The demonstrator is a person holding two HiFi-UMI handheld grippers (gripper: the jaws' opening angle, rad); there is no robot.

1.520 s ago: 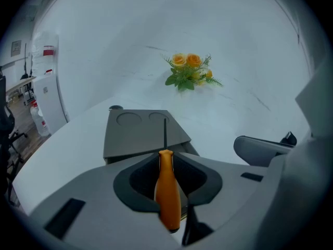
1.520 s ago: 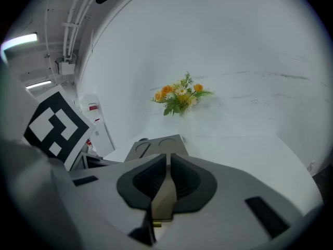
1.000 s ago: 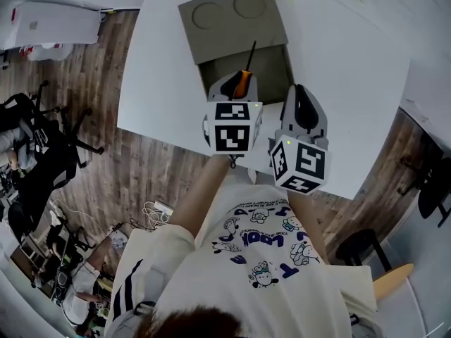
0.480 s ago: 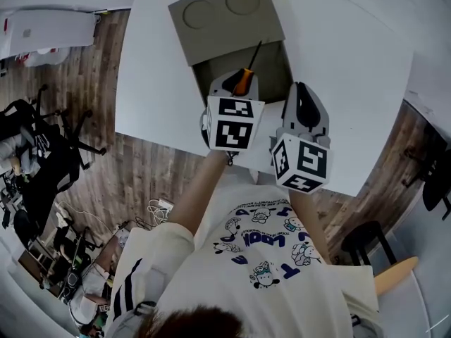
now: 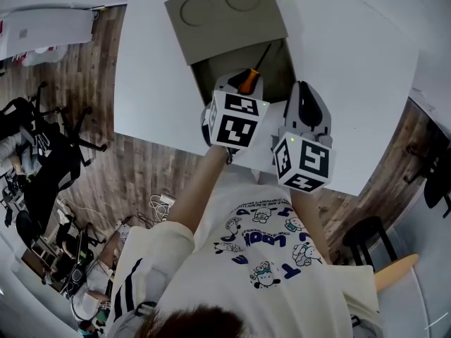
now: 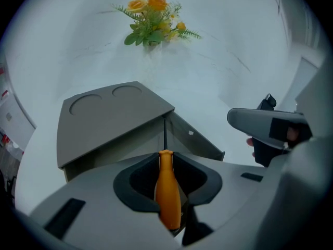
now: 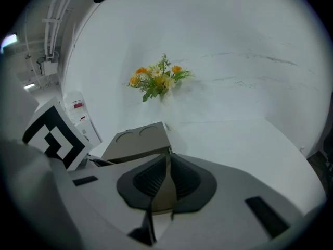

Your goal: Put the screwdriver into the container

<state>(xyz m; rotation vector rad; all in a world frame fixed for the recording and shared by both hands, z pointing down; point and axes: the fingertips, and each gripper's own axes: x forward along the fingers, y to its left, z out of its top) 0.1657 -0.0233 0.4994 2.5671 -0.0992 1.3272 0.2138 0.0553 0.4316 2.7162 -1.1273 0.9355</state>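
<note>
A screwdriver with an orange handle (image 5: 247, 81) and a thin dark shaft (image 5: 264, 53) is clamped in my left gripper (image 5: 244, 76), shaft pointing forward over the open compartment of the grey container (image 5: 211, 44). In the left gripper view the handle (image 6: 168, 191) stands between the jaws and the shaft (image 6: 165, 132) runs toward the container (image 6: 114, 121). My right gripper (image 5: 301, 94) hovers just right of the left one, at the container's near right corner. Its jaws (image 7: 167, 163) are shut with nothing between them.
The container's flat lid (image 5: 224, 16), with two round recesses, covers its far half. It rests on a white table (image 5: 352, 62) whose near edge lies under my grippers. A bunch of orange flowers (image 6: 153, 20) stands at the table's far side. Office chairs (image 5: 42, 139) stand on the wooden floor to the left.
My left gripper has turned a little to the right, so the screwdriver shaft now slants right over the open compartment. The right gripper has hardly moved.
</note>
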